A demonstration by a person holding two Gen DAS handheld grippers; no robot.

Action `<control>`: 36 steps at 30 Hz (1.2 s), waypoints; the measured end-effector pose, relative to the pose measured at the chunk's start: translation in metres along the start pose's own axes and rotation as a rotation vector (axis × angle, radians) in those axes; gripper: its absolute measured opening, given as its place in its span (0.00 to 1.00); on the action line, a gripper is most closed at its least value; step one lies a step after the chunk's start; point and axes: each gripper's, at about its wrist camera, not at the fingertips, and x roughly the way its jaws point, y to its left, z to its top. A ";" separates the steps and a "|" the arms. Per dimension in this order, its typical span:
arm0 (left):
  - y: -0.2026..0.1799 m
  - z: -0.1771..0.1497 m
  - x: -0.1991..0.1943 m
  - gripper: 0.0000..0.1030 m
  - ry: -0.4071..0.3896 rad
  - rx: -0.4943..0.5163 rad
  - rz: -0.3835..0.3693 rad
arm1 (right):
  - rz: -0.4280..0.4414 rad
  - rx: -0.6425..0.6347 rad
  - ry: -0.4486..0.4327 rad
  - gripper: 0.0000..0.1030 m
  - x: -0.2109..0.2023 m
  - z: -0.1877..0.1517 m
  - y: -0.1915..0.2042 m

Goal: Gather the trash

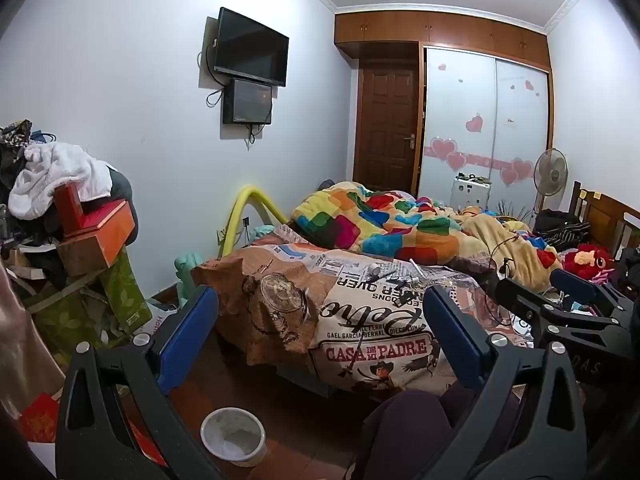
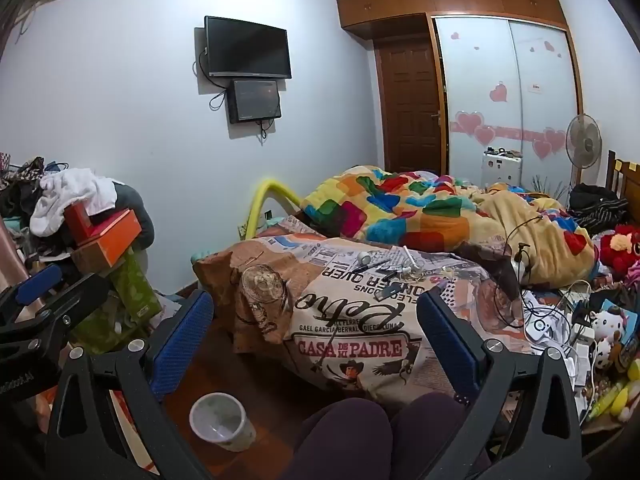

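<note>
— Where's the bin?
— The white bin [image 1: 233,443] sits on the floor, low between the left gripper [image 1: 320,340] fingers, jaws wide and empty; the person's knees [image 2: 344,436] are just right of it.
— And the right gripper [image 2: 316,340]?
— Wide, empty; small litter [image 2: 394,270] lies on the bedspread [image 2: 352,332] ahead.

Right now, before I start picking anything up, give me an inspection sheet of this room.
Surface: bed with a printed cover, small items scattered on top.
Job's things: white bin on the wood floor by the bed; trash not clearly identifiable.
Clutter: colourful blanket bunched on the bed; pile of clothes and boxes at left; plush toys at right.
Grippers: left gripper open, empty; right gripper open, empty.
Cables: tangle of white cables on the bed's right side.
Surroundings: wall TV, wooden door, standing fan.
</note>
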 end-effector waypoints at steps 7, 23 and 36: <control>-0.003 0.000 -0.003 1.00 -0.021 0.016 0.010 | 0.001 0.001 -0.003 0.98 -0.001 0.001 0.000; 0.001 0.003 -0.006 1.00 -0.022 0.011 0.004 | -0.004 -0.007 -0.007 0.98 -0.004 0.001 -0.001; -0.001 0.003 -0.005 1.00 -0.023 0.010 0.005 | -0.004 -0.007 -0.013 0.98 -0.005 0.000 -0.002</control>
